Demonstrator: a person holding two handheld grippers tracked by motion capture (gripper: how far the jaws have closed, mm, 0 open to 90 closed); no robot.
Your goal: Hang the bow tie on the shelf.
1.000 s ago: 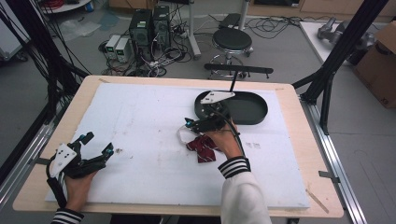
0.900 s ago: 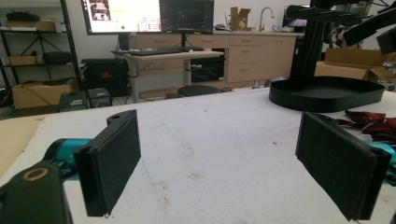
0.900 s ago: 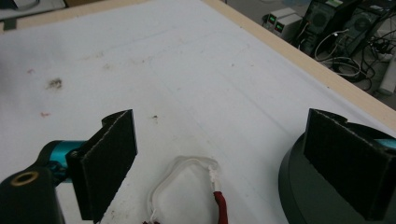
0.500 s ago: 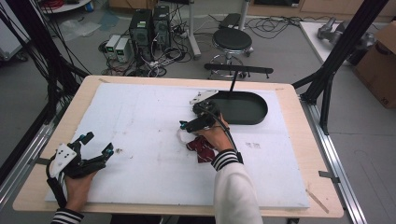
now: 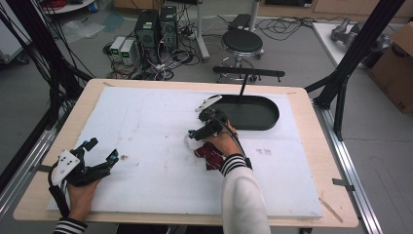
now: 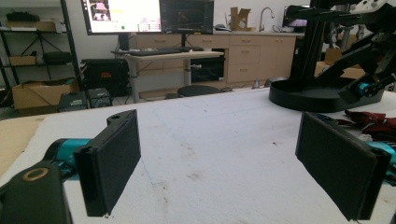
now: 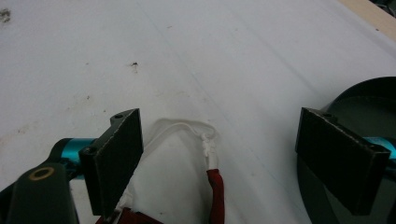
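A dark red fabric piece (image 5: 208,156) with a white cord loop (image 5: 187,142) lies on the white mat, just left of a black oval tray (image 5: 265,117). My right gripper (image 5: 197,126) hovers open directly over it. In the right gripper view the cord loop (image 7: 187,128) and red cloth (image 7: 215,186) lie between the wide-apart jaws of the right gripper (image 7: 219,140), untouched. My left gripper (image 5: 103,147) rests open near the front left corner, holding nothing. In the left gripper view the left gripper (image 6: 217,140) faces the tray (image 6: 303,95) and the red cloth (image 6: 373,122).
A thin black rod (image 5: 242,87) stands upright from the tray. The white mat (image 5: 146,122) covers most of the wooden table (image 5: 304,105). A stool (image 5: 242,41), computers (image 5: 156,27) and cables stand on the floor beyond the far edge.
The right gripper has shifted a little left, away from the tray, and now hangs over the cord loop. The left gripper has stayed put.
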